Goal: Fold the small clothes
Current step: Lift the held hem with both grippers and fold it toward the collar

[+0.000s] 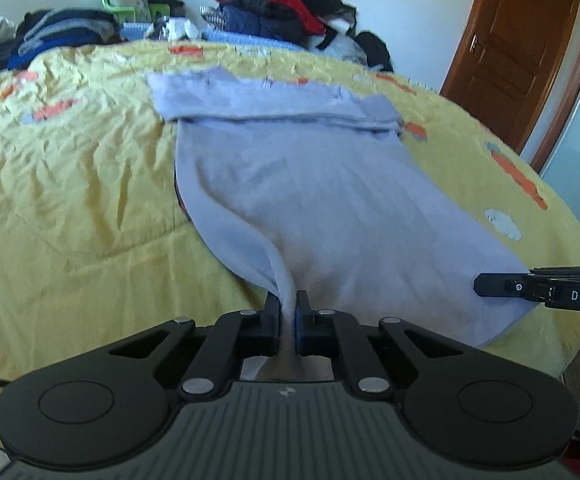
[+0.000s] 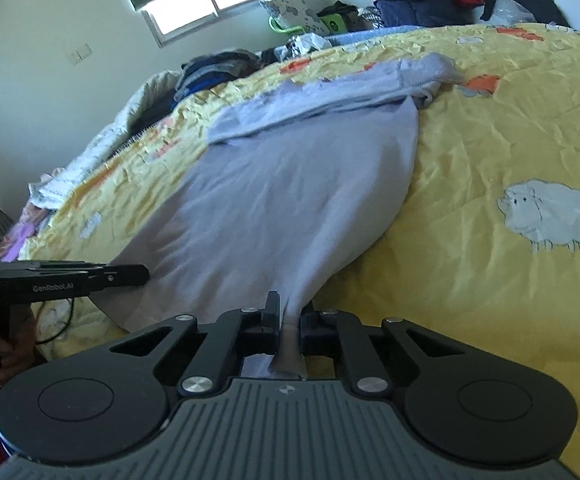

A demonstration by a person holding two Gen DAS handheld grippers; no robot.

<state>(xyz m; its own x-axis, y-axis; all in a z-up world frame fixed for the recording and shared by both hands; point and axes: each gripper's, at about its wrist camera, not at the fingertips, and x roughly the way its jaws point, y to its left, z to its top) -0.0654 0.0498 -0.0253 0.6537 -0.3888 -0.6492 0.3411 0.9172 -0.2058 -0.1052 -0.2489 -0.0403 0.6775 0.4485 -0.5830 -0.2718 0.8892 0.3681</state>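
Right now the left hand-held gripper (image 1: 288, 312) is pinching a bunched fold at the near hem of the pale lilac garment (image 1: 309, 200), its jaws pressed together on the cloth. The right hand-held gripper (image 2: 290, 314) is gripping another pinch of the same hem, jaws likewise squeezed onto the fabric. From both grips the garment is stretching away across the yellow bedspread (image 1: 70, 168), its far end already folded over into a band. Only the left wrist view is showing the wooden door (image 1: 517, 40) beyond the garment's right side, and the right hand-held gripper poking in beside the hem corner. Only the right wrist view is showing the window (image 2: 206, 0) beyond the garment's far left and the sheep print (image 2: 545, 212) to its right. Both views are showing the heap of clothes (image 1: 270, 4) past the garment's far end.
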